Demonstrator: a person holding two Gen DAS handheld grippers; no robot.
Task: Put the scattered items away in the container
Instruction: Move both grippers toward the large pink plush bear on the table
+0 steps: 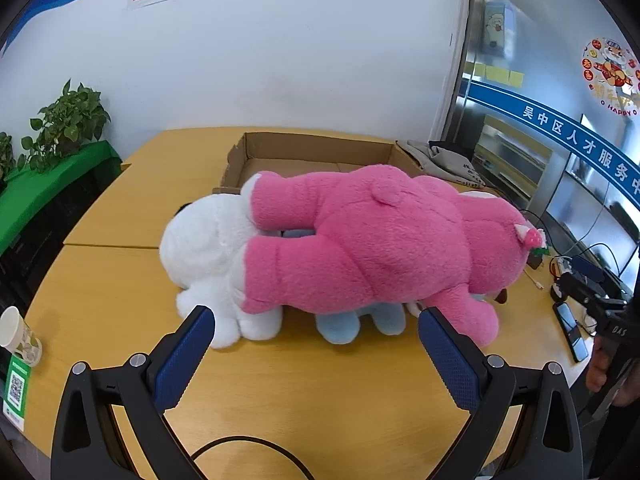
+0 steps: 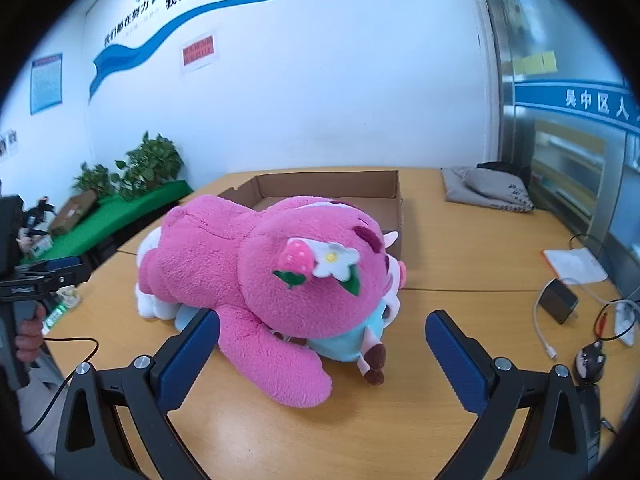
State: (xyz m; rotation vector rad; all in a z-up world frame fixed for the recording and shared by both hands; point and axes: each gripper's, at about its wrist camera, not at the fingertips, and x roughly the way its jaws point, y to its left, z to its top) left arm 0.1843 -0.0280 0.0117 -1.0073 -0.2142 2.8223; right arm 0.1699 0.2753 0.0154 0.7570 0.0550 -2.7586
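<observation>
- Two grippers are in our hands, and both have their blue fingers spread wide with nothing between them.
- Our left gripper (image 1: 316, 328) sits low over the table (image 1: 120, 300). Right in front of it lies a big pink bear (image 1: 368, 240), face down.
- Under the bear we see a white toy (image 1: 204, 248), just ahead of our left finger, and a small blue toy (image 1: 340, 326) peeking out between the fingers.
- Behind the toys, farther from the gripper, is a brown box (image 1: 320, 152) with its top open.
- Our right gripper (image 2: 322, 334) looks at the bear's head (image 2: 312, 280). One pink arm (image 2: 272, 360) reaches out between its fingers, not touching them.
- Off to the right of that gripper lie a white cable (image 2: 540, 332) and a dark charger (image 2: 558, 302).
- Far back on the left are green plants (image 2: 148, 168).
</observation>
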